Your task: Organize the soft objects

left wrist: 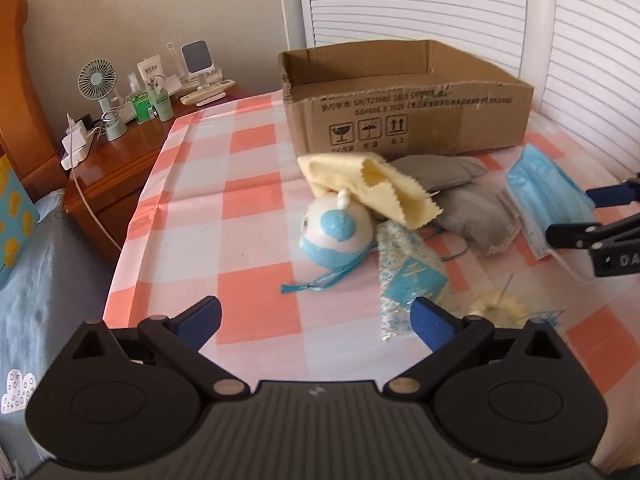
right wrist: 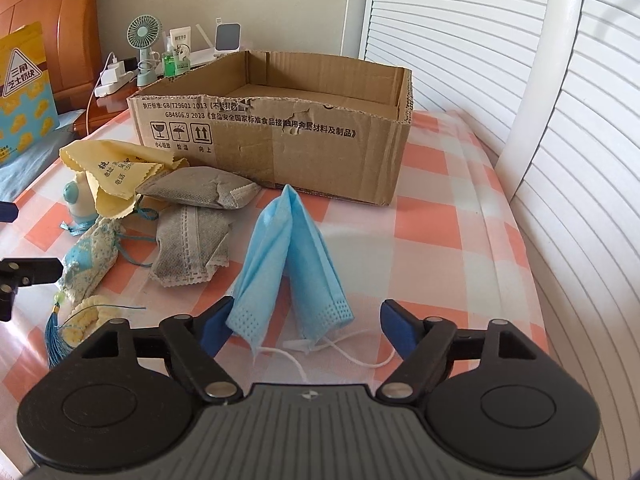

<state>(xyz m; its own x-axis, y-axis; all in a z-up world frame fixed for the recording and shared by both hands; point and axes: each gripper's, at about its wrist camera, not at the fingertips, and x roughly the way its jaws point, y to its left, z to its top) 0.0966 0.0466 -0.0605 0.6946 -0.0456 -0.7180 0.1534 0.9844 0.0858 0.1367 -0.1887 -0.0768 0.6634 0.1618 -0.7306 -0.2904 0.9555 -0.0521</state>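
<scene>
- Blue mask lies folded on checkered counter, between right tool fingers, in front of cardboard box.
- Right tool spread, gripping nothing.
- Left tool spread, empty, near plush ball.

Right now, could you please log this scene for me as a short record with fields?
surface: checked cloth
container: open cardboard box, nothing visible inside
nearest right hand-held gripper: blue face mask, between its open fingers, not gripped
left hand-held gripper: open, holding nothing
pile: yellow cloth draped over round white-and-blue toy; two grey pouches; patterned blue sachet
background: nightstand with small fan
</scene>
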